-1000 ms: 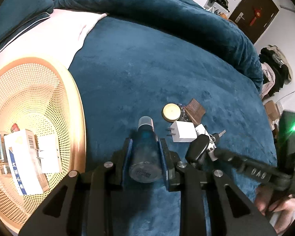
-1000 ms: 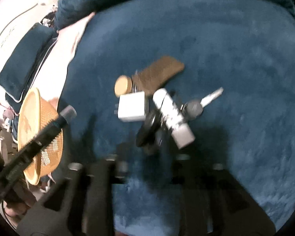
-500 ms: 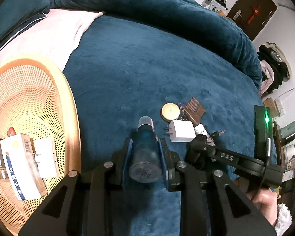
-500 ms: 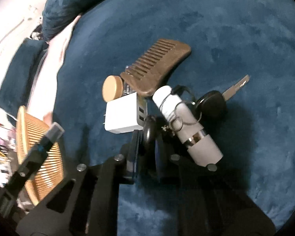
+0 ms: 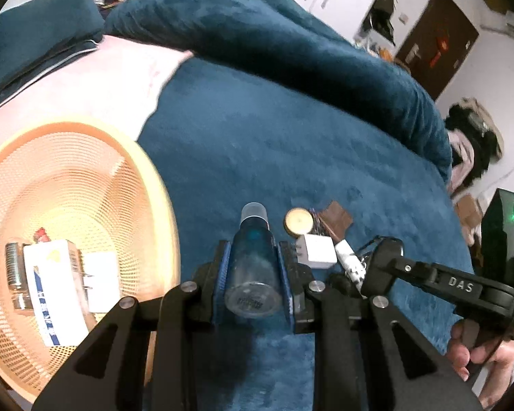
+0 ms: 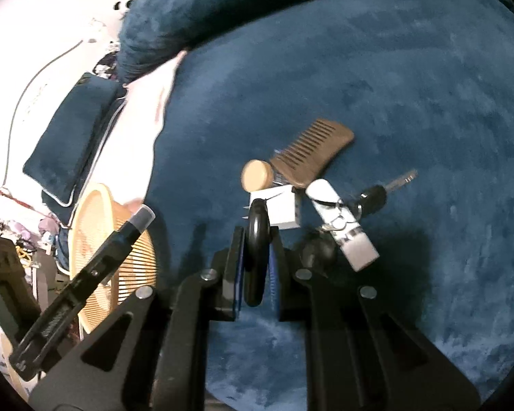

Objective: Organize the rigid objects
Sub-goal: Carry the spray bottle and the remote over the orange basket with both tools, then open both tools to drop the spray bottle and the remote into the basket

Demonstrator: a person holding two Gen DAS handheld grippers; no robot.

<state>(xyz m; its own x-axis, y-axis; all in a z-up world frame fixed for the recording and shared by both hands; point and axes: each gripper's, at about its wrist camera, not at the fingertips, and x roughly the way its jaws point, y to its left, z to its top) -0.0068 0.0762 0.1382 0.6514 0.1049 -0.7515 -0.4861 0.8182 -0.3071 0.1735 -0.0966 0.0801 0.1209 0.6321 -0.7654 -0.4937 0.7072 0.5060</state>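
My left gripper (image 5: 253,267) is shut on a blue bottle (image 5: 252,267) with a clear cap, held above the blue blanket beside the orange mesh basket (image 5: 161,185). My right gripper (image 6: 257,257) is shut on a black oval object (image 6: 257,239), lifted just off the pile. On the blanket lie a brown comb (image 6: 311,150), a round wooden lid (image 6: 257,174), a white charger (image 6: 281,210), a white tube (image 6: 342,226) and a black key (image 6: 377,197). The right gripper also shows in the left wrist view (image 5: 377,267).
The basket holds a white and blue box (image 5: 54,287), a metal tin (image 5: 15,274) and a small white card. The basket also shows in the right wrist view (image 6: 99,226). A rolled blue duvet (image 5: 291,44) lies behind. A blue pillow (image 6: 72,144) lies at the left.
My right gripper has closed on the black oval object and raised it from the pile. My left gripper still holds the bottle and has shifted slightly toward the basket.
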